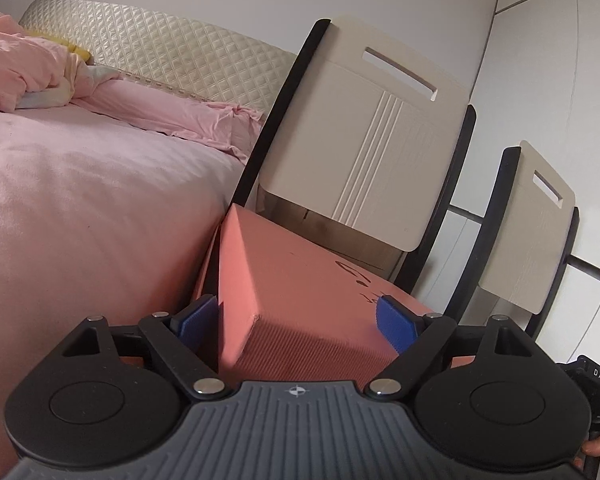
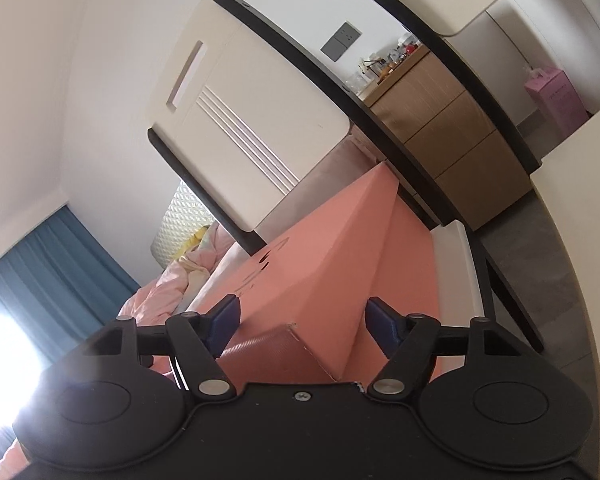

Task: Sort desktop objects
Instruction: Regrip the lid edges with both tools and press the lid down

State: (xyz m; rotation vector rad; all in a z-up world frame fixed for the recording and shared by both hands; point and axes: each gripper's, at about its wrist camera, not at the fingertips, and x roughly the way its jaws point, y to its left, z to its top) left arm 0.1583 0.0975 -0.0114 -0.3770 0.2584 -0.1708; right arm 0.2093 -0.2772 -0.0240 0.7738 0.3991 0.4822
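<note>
A salmon-pink cardboard box (image 1: 300, 280) with dark handwriting on top fills the middle of the left wrist view. My left gripper (image 1: 298, 322) is shut on its near end, with a blue pad (image 1: 392, 326) pressed on each side. The same box (image 2: 320, 280) shows in the right wrist view, tilted. My right gripper (image 2: 304, 322) is shut on its other end, blue pads (image 2: 384, 322) against its sides. The box is held up in the air between both grippers.
A bed with a pink sheet (image 1: 80, 200), pink bedding and a quilted cream headboard (image 1: 152, 44) lies to the left. Two cream chair backs with black frames (image 1: 372, 140) stand close behind the box. A wooden drawer unit (image 2: 452, 136) and blue curtains (image 2: 48, 264) are farther off.
</note>
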